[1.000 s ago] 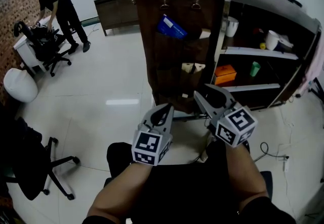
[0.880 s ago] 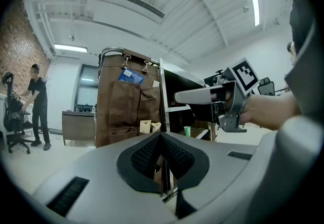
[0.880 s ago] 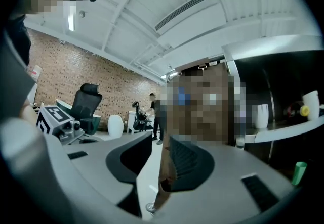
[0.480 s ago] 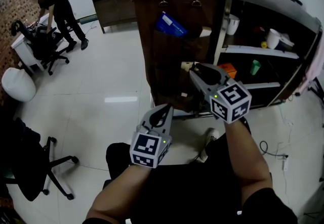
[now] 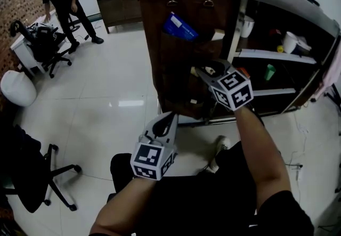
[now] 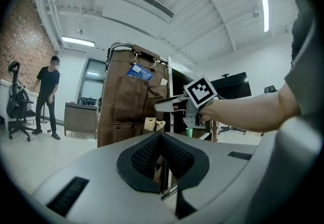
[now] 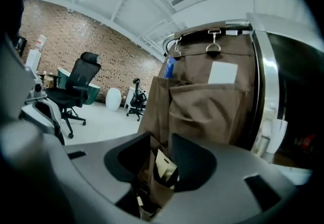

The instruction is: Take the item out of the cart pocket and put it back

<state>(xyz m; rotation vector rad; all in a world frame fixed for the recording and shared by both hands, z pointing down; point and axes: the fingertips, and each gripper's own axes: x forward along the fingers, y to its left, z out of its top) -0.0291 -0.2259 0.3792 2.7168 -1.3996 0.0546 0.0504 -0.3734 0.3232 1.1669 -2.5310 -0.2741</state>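
Note:
A brown pocket organiser (image 5: 184, 48) hangs from clips on the end of the cart. A blue card (image 5: 180, 26) sticks out of an upper pocket. Beige paper packets (image 6: 152, 124) stand in a middle pocket. My right gripper (image 5: 202, 70) is raised at that middle pocket. Its jaws are opening, and a beige packet (image 7: 164, 166) shows in the gap between them without the pads pressing on it. Low and closer to the body, my left gripper (image 5: 170, 118) is shut and holds nothing. It points at the organiser from further back.
The cart's shelves (image 5: 277, 56) to the right hold a green cup (image 5: 268, 72) and white containers (image 5: 290, 42). A person (image 5: 64, 0) stands at far left by office chairs (image 5: 45, 51). A black chair (image 5: 32, 176) is near left. A cable (image 5: 290, 163) lies on the floor.
My right gripper has risen and moved forward to the middle pocket, and its jaws stand wider. The left gripper has sunk slightly. The person at the back has straightened up.

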